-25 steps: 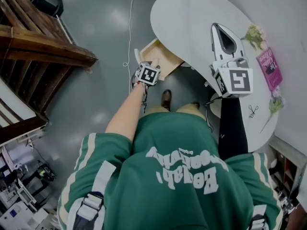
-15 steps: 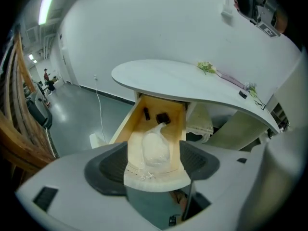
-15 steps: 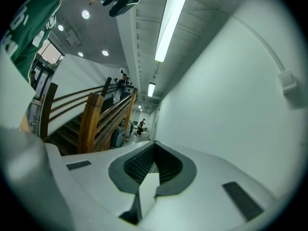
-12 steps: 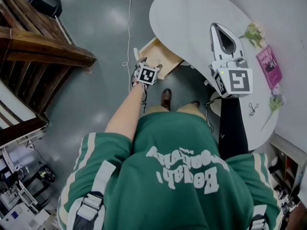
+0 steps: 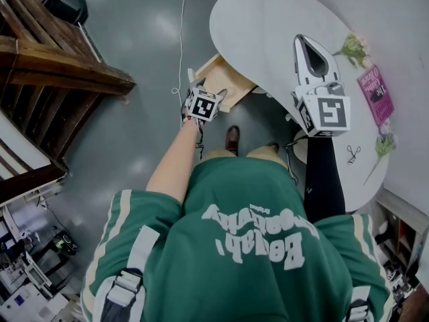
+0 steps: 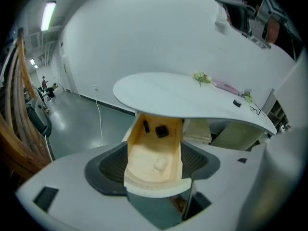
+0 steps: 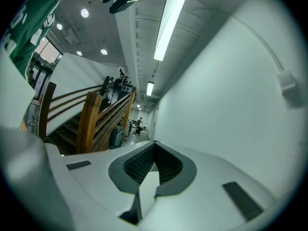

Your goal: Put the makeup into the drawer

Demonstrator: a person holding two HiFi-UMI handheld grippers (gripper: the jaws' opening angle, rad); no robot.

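The wooden drawer [image 5: 224, 79] stands pulled out from under the white table [image 5: 268, 19]. In the left gripper view the drawer [image 6: 139, 158] holds a small black stick [image 6: 146, 126], a black square compact [image 6: 161, 130] and a pale rounded item [image 6: 160, 164]. My left gripper [image 6: 153, 163] hangs above the drawer's near end with its jaws wide open and nothing between the pads; its cube [image 5: 203, 104] shows in the head view. My right gripper [image 5: 301, 42] hovers level over the table, jaws shut, empty [image 7: 154, 150].
Dried flowers [image 5: 355, 49], a pink book [image 5: 377, 94] and a small clip [image 5: 353, 154] lie on the table's right side. A wooden staircase [image 5: 53, 66] rises at the left. A cable [image 5: 181, 32] runs across the grey floor. My shoe [image 5: 232, 138] stands by the drawer.
My left gripper has lifted a little from the drawer and drifted slightly left. The right gripper has stayed where it was.
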